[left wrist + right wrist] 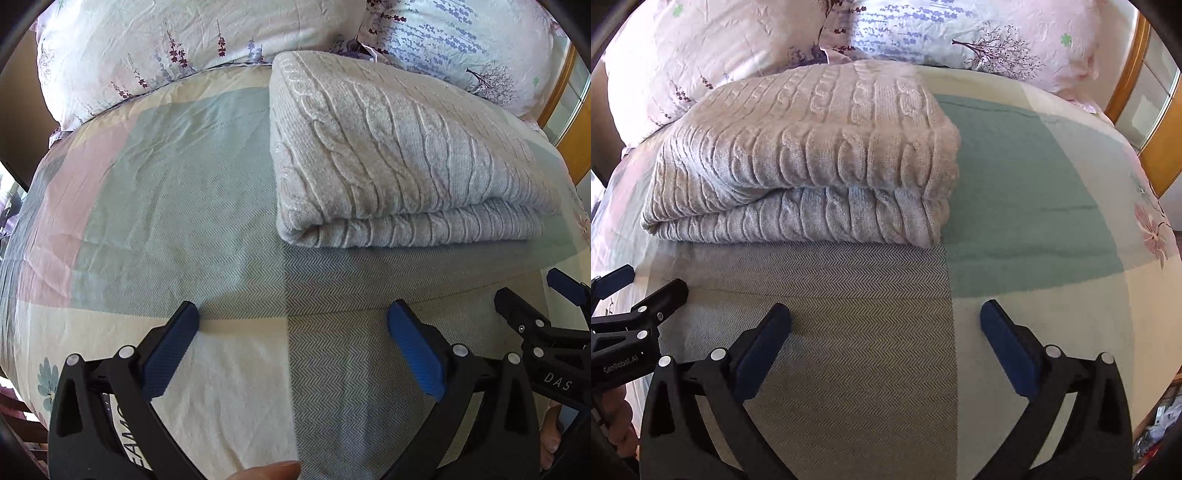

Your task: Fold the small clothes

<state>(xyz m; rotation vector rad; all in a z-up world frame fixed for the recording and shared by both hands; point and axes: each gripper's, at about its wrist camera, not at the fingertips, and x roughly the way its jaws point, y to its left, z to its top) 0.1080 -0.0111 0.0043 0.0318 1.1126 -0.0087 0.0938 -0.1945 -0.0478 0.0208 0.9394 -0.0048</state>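
A folded grey cable-knit garment lies on the bed, ahead and right of my left gripper. In the right wrist view it lies ahead and left of my right gripper. Both grippers are open and empty, hovering just above the bedsheet short of the garment's near edge. My right gripper also shows at the right edge of the left wrist view. My left gripper shows at the left edge of the right wrist view.
The bedsheet has green, pink, cream and grey herringbone patches. Floral pillows lie behind the garment. A wooden bed frame is at the right. A thumb shows at the bottom.
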